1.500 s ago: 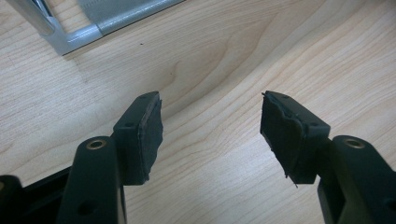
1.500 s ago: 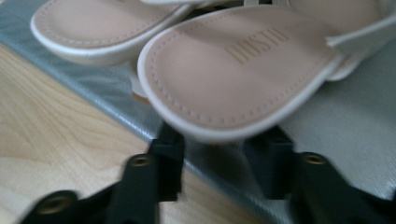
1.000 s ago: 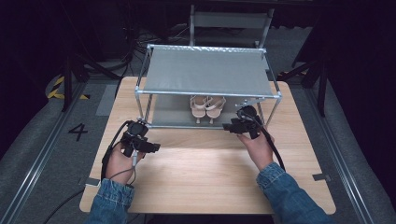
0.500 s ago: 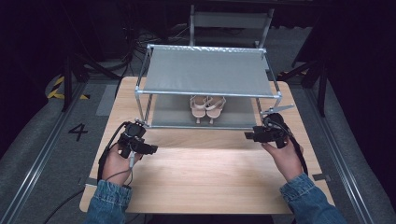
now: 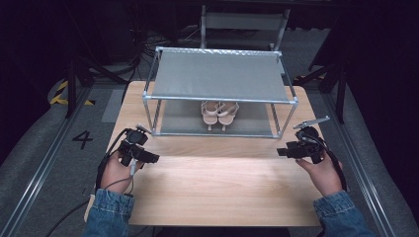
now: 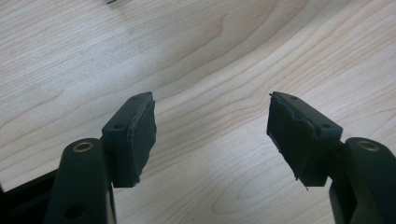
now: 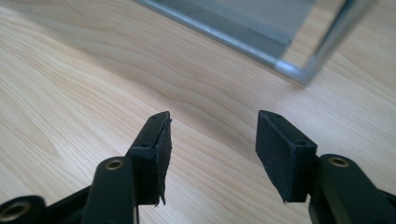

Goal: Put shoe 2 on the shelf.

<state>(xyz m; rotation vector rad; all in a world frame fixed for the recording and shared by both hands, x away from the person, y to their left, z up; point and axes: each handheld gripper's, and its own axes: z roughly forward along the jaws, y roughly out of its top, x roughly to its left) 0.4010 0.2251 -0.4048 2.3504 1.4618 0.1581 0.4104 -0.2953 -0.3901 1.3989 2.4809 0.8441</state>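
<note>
A pair of pale pink strappy sandals (image 5: 219, 112), two shoes side by side, sits on the lower shelf of the one grey metal-tube shoe rack (image 5: 220, 75) at the far middle of the light wooden worktop (image 5: 217, 187). Two tongs hover over bare wood: the left tongs (image 6: 211, 133) near the left edge, jaws wide apart, holding nothing; the right tongs (image 7: 212, 140) near the right edge by the rack's front corner, likewise apart and empty.
</note>
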